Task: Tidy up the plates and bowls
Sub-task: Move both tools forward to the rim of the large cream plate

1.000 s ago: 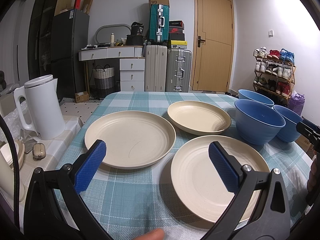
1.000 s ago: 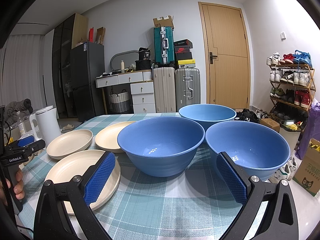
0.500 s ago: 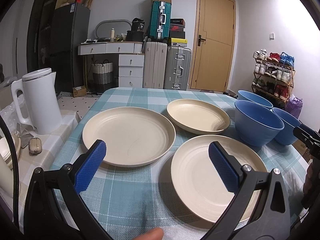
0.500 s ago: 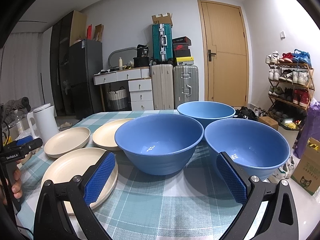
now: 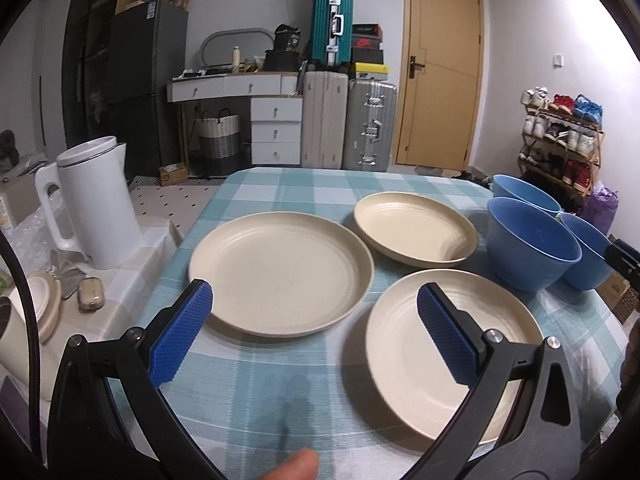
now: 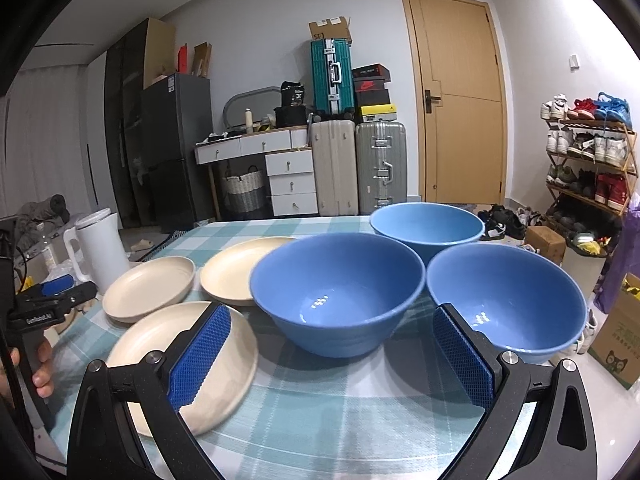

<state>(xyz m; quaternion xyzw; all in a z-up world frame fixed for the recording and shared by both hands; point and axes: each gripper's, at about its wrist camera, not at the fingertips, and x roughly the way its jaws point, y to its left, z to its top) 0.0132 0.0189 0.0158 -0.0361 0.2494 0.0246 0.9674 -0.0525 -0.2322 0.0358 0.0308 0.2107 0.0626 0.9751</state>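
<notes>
Three cream plates lie on the checked tablecloth: a left plate, a far plate and a near plate. Three blue bowls stand to their right: a near-left bowl, a near-right bowl and a far bowl. My left gripper is open and empty, hovering above the near edges of the left and near plates. My right gripper is open and empty, just in front of the near-left bowl.
A white kettle stands on a side surface left of the table. The table's right edge runs just past the bowls. Suitcases, drawers, a door and a shoe rack are behind. The left gripper shows in the right wrist view.
Both grippers have tilted down and risen a little, so plates and bowls sit lower in view. Both stay open. Nothing on the table has moved.
</notes>
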